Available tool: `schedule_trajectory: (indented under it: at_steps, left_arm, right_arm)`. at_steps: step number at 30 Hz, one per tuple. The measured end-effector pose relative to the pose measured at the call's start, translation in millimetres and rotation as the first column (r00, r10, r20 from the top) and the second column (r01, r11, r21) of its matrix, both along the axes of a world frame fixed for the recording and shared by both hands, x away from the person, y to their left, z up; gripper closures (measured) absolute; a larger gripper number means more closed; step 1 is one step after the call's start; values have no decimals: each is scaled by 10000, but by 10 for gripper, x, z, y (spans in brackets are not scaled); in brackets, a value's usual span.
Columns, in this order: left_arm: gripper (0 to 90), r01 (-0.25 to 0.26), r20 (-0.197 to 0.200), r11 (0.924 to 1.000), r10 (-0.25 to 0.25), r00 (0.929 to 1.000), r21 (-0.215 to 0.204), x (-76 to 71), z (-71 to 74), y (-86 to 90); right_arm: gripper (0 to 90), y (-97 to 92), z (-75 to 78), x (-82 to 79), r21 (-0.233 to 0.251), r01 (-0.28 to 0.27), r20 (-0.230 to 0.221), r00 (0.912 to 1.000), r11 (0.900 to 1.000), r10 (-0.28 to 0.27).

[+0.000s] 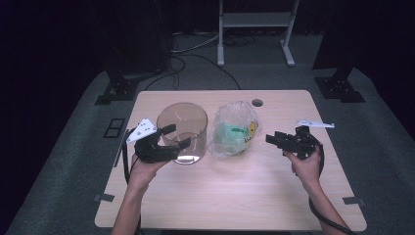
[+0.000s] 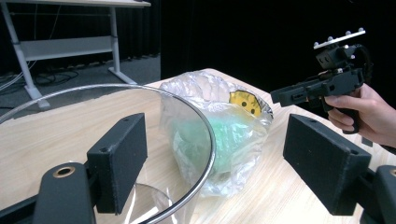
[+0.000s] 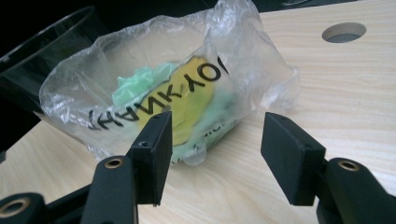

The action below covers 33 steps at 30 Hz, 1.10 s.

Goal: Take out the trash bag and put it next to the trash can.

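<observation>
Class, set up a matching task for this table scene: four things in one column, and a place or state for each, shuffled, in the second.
1. clear tub
2. plastic bag
3. left claw
4. right claw

A. crumpled, green inside
B. open, jaws astride the tub's rim
C. open, right of the bag, apart from it
D. upright, left of the bag

Pairs: 1-D, 2-A, 3-B, 4-C

bag: crumpled clear plastic bag (image 1: 233, 129), green and yellow contents, lying on the table
bowl: clear glass bowl (image 1: 182, 131), upright, just beside the bag
</observation>
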State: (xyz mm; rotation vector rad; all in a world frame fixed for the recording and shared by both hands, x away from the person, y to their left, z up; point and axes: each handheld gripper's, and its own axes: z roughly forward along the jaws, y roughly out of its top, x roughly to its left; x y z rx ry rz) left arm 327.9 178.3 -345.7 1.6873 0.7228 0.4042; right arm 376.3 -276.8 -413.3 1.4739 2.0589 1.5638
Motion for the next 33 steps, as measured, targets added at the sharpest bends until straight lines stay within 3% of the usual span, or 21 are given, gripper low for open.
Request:
schedule_trajectory:
  at_steps: [14, 27, 33]
  left_arm:
    - [202, 142, -89, 9999, -142, 9999, 77, -7, -24, -42]
    - [202, 171, -44, 9998, -171, 9998, 88, -26, -15, -49]
    - [200, 195, -33, 9997, -194, 9998, 131, -30, -19, -53]
  right_arm:
    - [413, -94, -138, -195, -319, 175, 178, 9997, 9993, -169]
    - [394, -195, -257, -363, -191, 470, 274, 9985, 9987, -465]
    - [380, -239, -317, -521, 180, 713, 491, 9962, 9973, -721]
